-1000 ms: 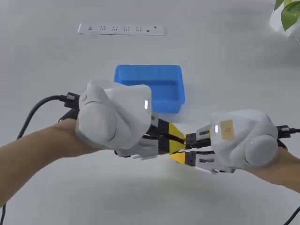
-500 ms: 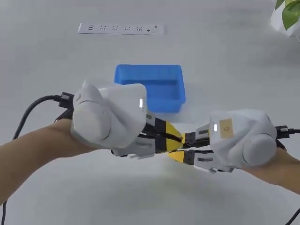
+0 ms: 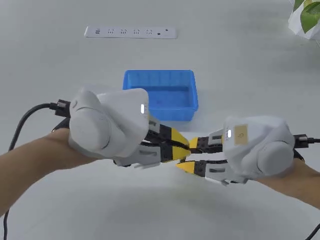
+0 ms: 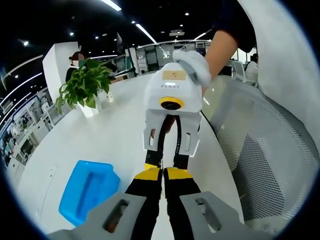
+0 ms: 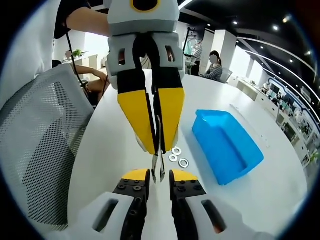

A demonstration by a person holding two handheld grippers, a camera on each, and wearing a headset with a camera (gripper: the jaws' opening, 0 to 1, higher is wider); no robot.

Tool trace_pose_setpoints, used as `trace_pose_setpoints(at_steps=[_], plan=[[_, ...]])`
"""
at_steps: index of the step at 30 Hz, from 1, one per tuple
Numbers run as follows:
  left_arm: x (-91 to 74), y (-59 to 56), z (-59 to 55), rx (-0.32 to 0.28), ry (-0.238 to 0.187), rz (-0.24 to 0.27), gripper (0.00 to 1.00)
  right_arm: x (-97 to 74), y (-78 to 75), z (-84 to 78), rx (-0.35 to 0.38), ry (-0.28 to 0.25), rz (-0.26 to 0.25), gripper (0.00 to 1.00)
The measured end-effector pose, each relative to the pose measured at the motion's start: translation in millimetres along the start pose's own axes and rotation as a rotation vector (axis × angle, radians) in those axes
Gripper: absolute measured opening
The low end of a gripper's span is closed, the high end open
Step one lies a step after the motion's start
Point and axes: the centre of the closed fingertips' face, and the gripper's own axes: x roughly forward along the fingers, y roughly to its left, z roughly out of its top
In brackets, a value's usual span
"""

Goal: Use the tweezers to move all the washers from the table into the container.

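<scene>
head view: the blue container (image 3: 175, 114) stands open on the white tabletop (image 3: 250, 75), and a power strip (image 3: 130, 32) lies toward the far edge. in front of the container two hands hold the grippers nose to nose, the left gripper (image 3: 181, 146) against the right gripper (image 3: 192, 157), with their yellow tips meeting.

left gripper view: its own jaws are almost together, and the right gripper points straight back at it.

right gripper view: three small silver washers (image 5: 176, 157) lie flat on the tabletop, near the long wall of the container. the left gripper is clamped on thin metal tweezers (image 5: 158, 169). the tweezers' points reach between the right gripper's jaws, which are a little apart. i cannot tell if these jaws press the tweezers.
</scene>
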Motion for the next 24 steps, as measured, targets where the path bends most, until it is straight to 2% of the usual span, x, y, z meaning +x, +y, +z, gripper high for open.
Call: trace_pose_setpoints(at_steps=[3, 7, 11, 18, 24], plan=[[-5.3, 3.2, -1.5, -0.025, -0.005, 0.021, 0.05, -0.1, -1.3, -1.2, 0.006, 0.002, -0.007, 0.18], [-13.0, 7.2, -6.5, -0.029, -0.001, 0.049, 0.05, 1.8, -1.3, -0.3, 0.025, -0.007, -0.008, 0.19], [-24.8, 15.0, -11.4, -0.044, -0.003, 0.090, 0.05, 5.9, 2.8, 3.2, 0.033, -0.022, 0.013, 0.21], [-39.0, 27.1, -18.9, -0.039, 0.003, 0.129, 0.05, 13.7, 5.2, 6.9, 0.033, -0.028, 0.031, 0.24], [-41.0, 30.4, -23.7, -0.042, 0.004, 0.138, 0.05, 16.5, 4.5, 6.5, 0.041, -0.025, 0.034, 0.25]])
